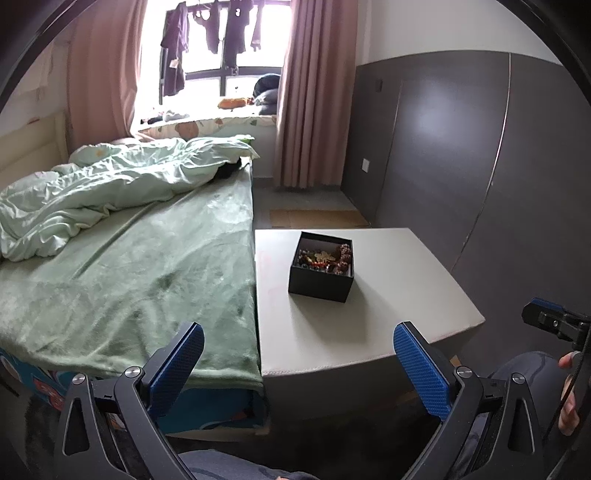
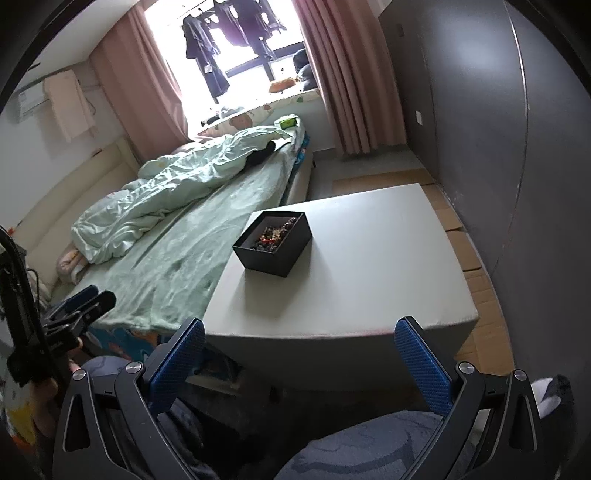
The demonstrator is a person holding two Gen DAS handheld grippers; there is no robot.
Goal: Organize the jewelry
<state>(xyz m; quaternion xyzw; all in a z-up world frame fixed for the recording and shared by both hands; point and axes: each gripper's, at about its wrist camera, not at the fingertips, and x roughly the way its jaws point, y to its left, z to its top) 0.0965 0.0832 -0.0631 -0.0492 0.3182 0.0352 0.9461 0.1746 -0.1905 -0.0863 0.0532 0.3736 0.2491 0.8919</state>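
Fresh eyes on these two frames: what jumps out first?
The open black box full of mixed beaded jewelry, sitting alone on the pale table beside the bed. Next, both tongs, left and right, wide open and empty, held back short of the table's near edge. Behind, the bright window with dark clothes hanging pulls the eye.

Bedroom bkgd, daylight coming in thru window.

Bed (image 1: 147,266) w/ green blanket sitting just left of white table (image 1: 406,295), edges touching; pale green duvet (image 1: 110,184) lying bunched toward bed's far end. Pink curtains (image 1: 310,92) hanging either side of window (image 1: 207,55), dark clothes (image 1: 221,33) hanging in front of it. Grey wardrobe (image 1: 480,147) standing along right wall. Cardboard sheets (image 2: 469,251) lying flat on floor btwn table & wardrobe.
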